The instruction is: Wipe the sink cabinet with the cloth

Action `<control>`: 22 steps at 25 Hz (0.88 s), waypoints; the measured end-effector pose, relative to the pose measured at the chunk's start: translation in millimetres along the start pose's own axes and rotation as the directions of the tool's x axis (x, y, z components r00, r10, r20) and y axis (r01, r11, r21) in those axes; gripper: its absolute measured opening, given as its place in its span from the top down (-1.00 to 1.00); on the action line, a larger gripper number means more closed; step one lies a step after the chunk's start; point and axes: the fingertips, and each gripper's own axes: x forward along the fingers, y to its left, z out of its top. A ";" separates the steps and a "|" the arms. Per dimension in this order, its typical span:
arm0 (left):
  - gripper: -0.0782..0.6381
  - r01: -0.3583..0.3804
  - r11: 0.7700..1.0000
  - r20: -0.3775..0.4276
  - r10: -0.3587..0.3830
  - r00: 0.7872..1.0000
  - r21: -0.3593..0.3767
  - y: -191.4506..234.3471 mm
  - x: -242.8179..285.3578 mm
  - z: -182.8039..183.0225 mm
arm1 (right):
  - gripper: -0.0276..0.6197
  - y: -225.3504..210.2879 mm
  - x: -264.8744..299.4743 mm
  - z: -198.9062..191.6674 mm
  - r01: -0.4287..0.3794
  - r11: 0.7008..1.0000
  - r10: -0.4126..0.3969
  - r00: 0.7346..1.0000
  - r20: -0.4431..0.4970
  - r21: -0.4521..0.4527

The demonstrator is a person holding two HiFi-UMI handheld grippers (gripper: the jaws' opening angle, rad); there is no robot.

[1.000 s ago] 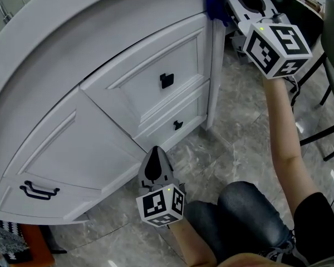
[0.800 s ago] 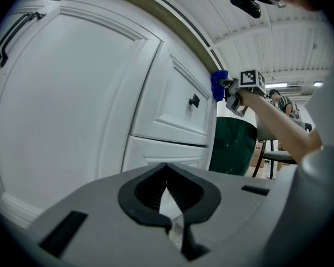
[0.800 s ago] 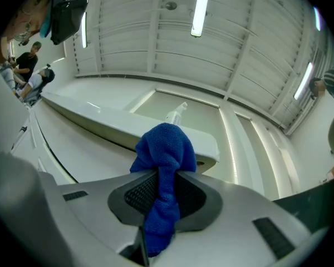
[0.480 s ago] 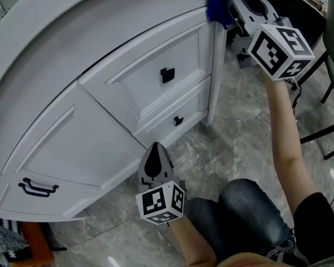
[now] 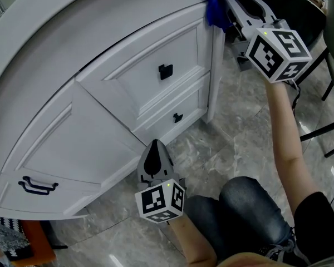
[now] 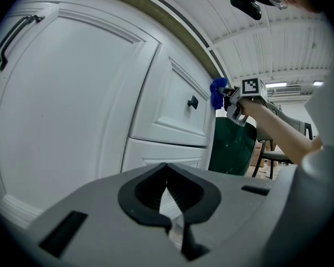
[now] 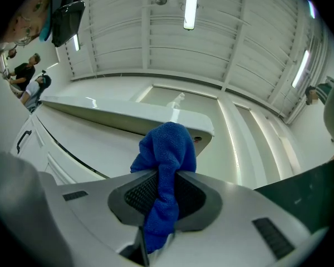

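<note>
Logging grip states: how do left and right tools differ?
The right tool is shut on the blue cloth; the left tool is shut, empty. The right tool is raised at the top corner of the white sink cabinet; the left tool sits low. Both face the cabinet.

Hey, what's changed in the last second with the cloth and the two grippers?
Very little. The right gripper, clamped on the blue cloth, seems to have edged slightly down the right corner post of the sink cabinet. Nothing was picked up or released. The left gripper stays shut and empty, low near the floor.
</note>
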 end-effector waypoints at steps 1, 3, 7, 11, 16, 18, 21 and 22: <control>0.77 0.000 1.000 0.000 0.000 1.000 0.000 -0.3 -0.2 0.3 | 0.67 0.4 -0.8 -1.5 -0.001 1.000 0.001 1.000 -0.003 -0.005; 0.77 -0.001 1.000 0.002 0.001 1.000 -0.001 -0.7 -0.8 1.0 | 0.67 0.9 -2.8 -4.8 -0.004 1.000 0.004 1.000 -0.009 -0.009; 0.77 0.003 1.000 0.002 -0.003 1.000 -0.004 -2.1 -1.5 1.4 | 0.67 2.9 -7.3 -13.4 0.000 1.000 -0.001 1.000 -0.018 -0.007; 0.77 0.008 1.000 0.003 -0.008 1.000 0.001 -5.7 -0.6 2.3 | 0.67 2.9 -11.7 -23.5 0.002 1.000 -0.002 1.000 -0.022 0.012; 0.77 0.010 1.000 -0.004 -0.010 1.000 0.005 -7.0 -0.7 1.4 | 0.67 4.3 -17.3 -34.7 -0.001 1.000 0.002 0.999 -0.041 0.005; 0.77 0.007 1.000 -0.006 -0.007 1.000 0.005 -6.2 -0.6 1.0 | 0.67 5.5 -18.8 -39.6 -0.005 1.000 0.005 0.999 -0.048 0.003; 0.77 0.006 1.000 -0.007 -0.006 1.000 0.006 -6.4 -0.7 1.0 | 0.67 6.8 -23.5 -49.9 -0.002 1.000 0.002 0.998 -0.056 0.006; 0.77 0.007 1.000 -0.007 -0.007 1.000 0.006 -6.9 -0.6 1.0 | 0.67 7.1 -25.1 -53.0 0.000 1.000 0.001 0.998 -0.059 0.006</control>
